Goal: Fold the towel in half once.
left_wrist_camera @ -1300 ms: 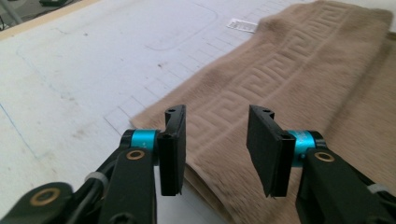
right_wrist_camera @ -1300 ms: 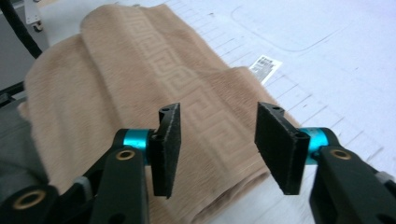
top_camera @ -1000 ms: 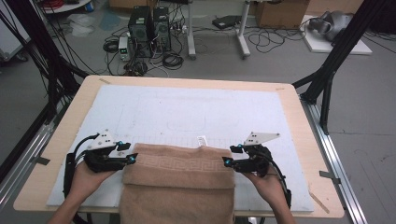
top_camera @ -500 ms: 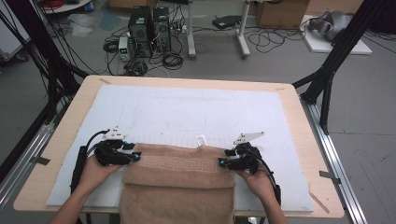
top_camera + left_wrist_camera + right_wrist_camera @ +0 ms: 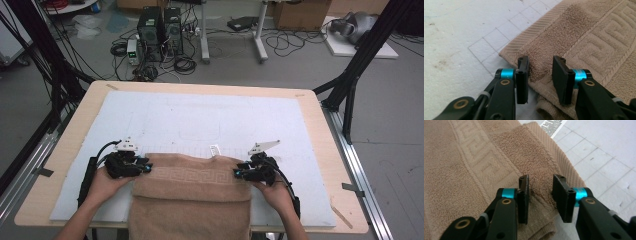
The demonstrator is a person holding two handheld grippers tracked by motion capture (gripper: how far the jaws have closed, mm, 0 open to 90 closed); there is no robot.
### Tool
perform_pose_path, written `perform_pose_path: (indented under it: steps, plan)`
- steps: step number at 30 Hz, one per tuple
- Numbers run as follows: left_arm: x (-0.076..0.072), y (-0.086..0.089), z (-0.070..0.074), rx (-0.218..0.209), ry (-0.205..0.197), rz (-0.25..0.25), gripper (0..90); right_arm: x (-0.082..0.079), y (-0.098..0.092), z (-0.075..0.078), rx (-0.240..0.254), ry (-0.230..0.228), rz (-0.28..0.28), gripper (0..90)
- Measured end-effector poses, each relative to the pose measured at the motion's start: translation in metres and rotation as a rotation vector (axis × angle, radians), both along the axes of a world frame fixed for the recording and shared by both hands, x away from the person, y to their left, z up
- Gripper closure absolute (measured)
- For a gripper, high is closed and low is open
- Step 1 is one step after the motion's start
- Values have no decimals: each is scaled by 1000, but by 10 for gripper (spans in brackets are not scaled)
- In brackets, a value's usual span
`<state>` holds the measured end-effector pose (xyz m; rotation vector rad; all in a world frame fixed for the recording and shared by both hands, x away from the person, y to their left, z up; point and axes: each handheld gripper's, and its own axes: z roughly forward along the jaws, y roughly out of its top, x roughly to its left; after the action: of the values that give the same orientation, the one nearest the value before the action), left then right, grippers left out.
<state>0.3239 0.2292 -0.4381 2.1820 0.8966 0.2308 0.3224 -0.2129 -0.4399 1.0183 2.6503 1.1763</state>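
Here a tan towel (image 5: 192,192) lies at the near edge of the mat (image 5: 210,120), its front part hanging over the table (image 5: 320,125) edge. It's terry cloth w/ a woven key-pattern band, ribbed hems, folded so 2 layers show at each corner.

Left gripper (image 5: 144,167) sits at the towel's left far corner, right gripper (image 5: 239,173) at the right far corner. Both have just been closing. In the left gripper view the 2 flat black pads (image 5: 523,75) straddle a raised fold of cloth; the left pad touches it, the other shows a gap, so not yet clamped. Same in the right gripper view: cloth ridge between the pads (image 5: 524,195), not pinched tight.

Mat is white, foam-like, scuffed, w/ a faint grid. A white label (image 5: 215,149) pokes out at the towel's far hem. Beyond the table: PC towers (image 5: 160,25), cables on the floor, black frame legs. Nothing blocks the grippers.
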Motion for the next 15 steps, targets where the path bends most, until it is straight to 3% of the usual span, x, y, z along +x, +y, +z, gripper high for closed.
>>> perform_pose_path:
  steps: [6, 12, 15]
  plan:
    - [0, -1, 0, -1, 8, -25, 767, 1, 1, 0, 4, 12, 21, 743]
    - [-3, -4, 2, 16, -14, -37, 824, 1, 2, 2, 1, 1, 35, 777]
    - [-3, -2, 5, 3, -20, -28, 839, 1, 2, 3, 3, 4, 36, 785]
